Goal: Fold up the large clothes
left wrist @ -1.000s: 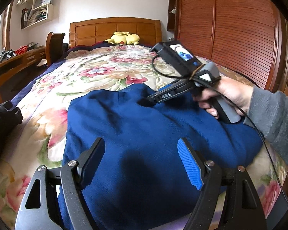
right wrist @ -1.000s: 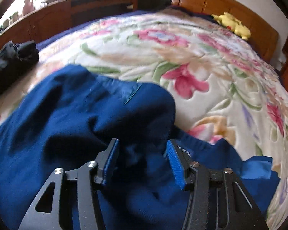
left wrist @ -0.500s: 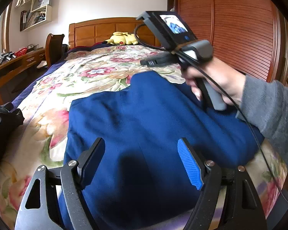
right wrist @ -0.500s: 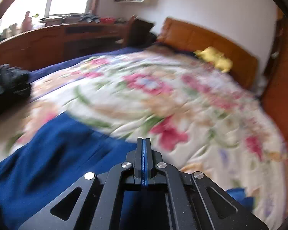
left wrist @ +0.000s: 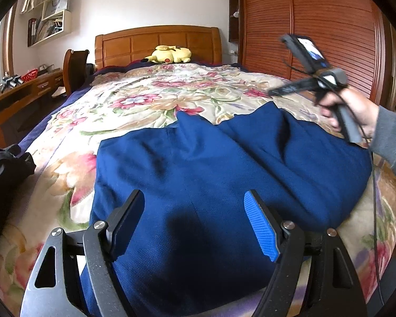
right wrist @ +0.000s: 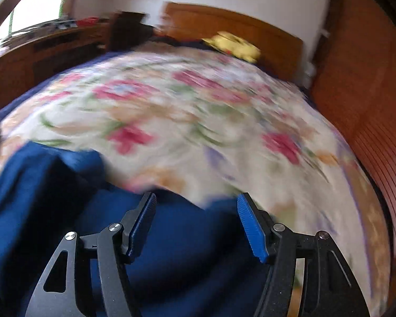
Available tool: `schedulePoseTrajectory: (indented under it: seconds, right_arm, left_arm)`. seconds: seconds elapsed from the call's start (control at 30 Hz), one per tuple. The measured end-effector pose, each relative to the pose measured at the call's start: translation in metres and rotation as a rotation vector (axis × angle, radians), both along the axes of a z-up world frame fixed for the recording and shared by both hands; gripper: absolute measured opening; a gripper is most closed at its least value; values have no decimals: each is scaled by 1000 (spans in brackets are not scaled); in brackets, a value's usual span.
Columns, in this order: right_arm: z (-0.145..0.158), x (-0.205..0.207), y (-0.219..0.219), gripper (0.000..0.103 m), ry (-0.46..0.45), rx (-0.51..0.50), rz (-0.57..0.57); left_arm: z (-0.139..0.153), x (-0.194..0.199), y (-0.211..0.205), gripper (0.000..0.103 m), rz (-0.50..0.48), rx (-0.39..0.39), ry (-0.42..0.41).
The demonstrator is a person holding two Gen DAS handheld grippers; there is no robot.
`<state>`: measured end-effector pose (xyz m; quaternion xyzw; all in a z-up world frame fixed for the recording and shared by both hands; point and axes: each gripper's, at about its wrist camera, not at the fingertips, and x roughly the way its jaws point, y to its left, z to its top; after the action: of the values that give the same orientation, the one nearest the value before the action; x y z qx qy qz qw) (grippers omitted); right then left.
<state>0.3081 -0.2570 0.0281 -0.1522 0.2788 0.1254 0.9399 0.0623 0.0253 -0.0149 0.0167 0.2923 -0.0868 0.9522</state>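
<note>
The blue garment (left wrist: 211, 169) lies spread on the near half of the floral bedspread (left wrist: 145, 105), its far edge rising in two soft peaks towards the wooden headboard (left wrist: 158, 42). Taking that headboard as your landmark, the garment sits at the opposite end of the bed, well apart from it, with open flowered quilt between the two.

Your left gripper (left wrist: 195, 227) hovers over the garment's near edge, at the end of the bed farthest from the headboard. Its jaws stand spread wide with only flat cloth showing in the gap; neither pad presses on anything.

Your right gripper (right wrist: 196, 227) is up off the cloth, towards the wardrobe side, pointing roughly headboard-wards. Its jaws have just been opening and now stand apart with nothing between them. The right wrist view is badly smeared, so whether a fold of the garment brushes its lower pad is hard to say, though it looks clear. In the left wrist view your right hand (left wrist: 353, 111) grips the handle, with a grey sleeve (left wrist: 393, 140) behind it.

A yellow plush toy (left wrist: 169, 54) rests right against the headboard. A dark bundle of cloth (left wrist: 5, 166) lies at the bedspread's edge, far from the headboard.
</note>
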Motion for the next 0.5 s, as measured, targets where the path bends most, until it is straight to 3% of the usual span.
schedulePoseTrajectory:
  seconds: [0.13, 0.37, 0.47, 0.5]
  right_arm:
    - [-15, 5, -46, 66, 96, 23, -87]
    - [-46, 21, -75, 66, 251, 165, -85]
    - [-46, 21, -79, 40, 271, 206, -38]
    - [-46, 23, -79, 18, 264, 202, -28]
  left_arm:
    - [-1, 0, -1, 79, 5, 6, 1]
    - [-2, 0, -1, 79, 12, 5, 4]
    - [-3, 1, 0, 79, 13, -1, 7]
    - [-3, 1, 1, 79, 14, -3, 8]
